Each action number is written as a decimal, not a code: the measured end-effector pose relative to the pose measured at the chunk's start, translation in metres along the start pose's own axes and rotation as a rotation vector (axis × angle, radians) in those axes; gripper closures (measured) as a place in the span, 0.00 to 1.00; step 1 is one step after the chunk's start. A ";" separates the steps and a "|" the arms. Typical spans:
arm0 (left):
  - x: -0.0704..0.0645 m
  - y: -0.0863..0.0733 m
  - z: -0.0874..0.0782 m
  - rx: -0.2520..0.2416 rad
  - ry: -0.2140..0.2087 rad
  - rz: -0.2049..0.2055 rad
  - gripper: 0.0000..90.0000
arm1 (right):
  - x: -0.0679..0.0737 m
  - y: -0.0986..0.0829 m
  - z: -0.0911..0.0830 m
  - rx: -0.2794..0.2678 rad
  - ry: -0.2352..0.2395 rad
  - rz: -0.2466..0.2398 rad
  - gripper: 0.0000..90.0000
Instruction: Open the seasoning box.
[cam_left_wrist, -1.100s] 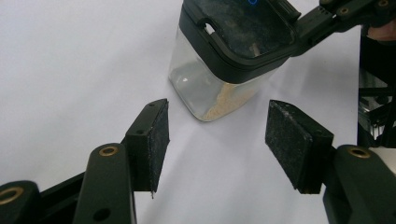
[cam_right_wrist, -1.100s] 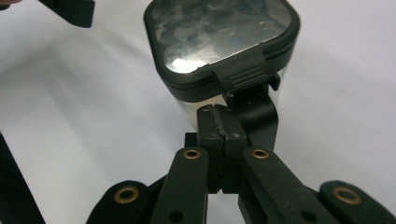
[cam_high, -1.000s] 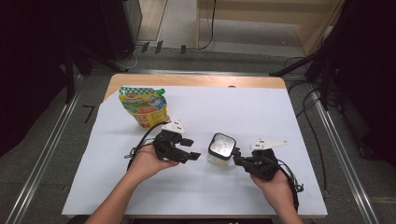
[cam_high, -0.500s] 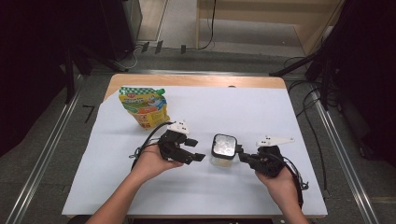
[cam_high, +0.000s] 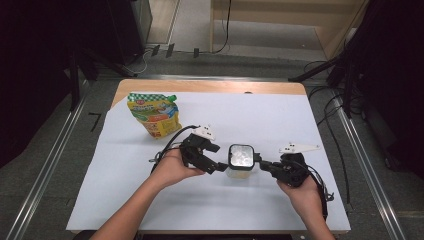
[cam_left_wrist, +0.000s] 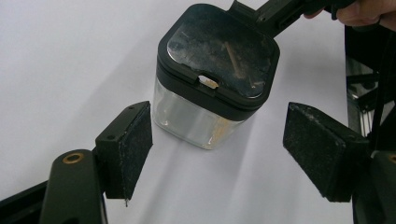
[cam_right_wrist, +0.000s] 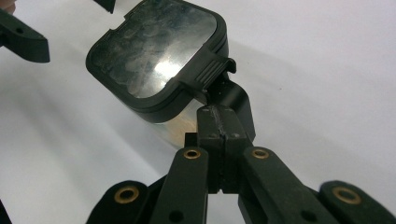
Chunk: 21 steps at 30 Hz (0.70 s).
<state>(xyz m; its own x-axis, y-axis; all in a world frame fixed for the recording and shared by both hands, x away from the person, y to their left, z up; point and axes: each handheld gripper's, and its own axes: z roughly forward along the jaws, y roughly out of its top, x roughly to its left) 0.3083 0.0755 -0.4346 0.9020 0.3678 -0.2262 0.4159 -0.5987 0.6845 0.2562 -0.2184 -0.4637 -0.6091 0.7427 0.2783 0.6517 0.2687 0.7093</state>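
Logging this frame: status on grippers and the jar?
Left gripper open, fingers either side of the jar, not touching. Right gripper shut on the jar's handle. Jar upright, lid closed. Snack bag well clear.

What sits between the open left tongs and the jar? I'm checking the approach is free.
Nothing: in the left gripper view, bare white table cover runs between the left tongs and the jar.
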 end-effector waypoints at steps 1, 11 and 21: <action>0.003 0.003 0.000 -0.002 -0.009 0.005 0.28 | 0.000 0.000 0.000 0.004 -0.001 -0.001 1.00; 0.006 0.010 0.005 -0.001 -0.011 0.022 0.25 | -0.001 0.000 0.000 -0.002 -0.013 -0.003 1.00; 0.003 0.009 0.015 0.002 -0.019 0.059 0.19 | -0.006 0.005 0.001 -0.008 -0.034 -0.019 1.00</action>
<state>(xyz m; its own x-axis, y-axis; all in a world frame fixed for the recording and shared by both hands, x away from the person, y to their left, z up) 0.3162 0.0604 -0.4396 0.9271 0.3181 -0.1983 0.3617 -0.6206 0.6957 0.2636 -0.2213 -0.4621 -0.6055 0.7578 0.2431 0.6367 0.2780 0.7192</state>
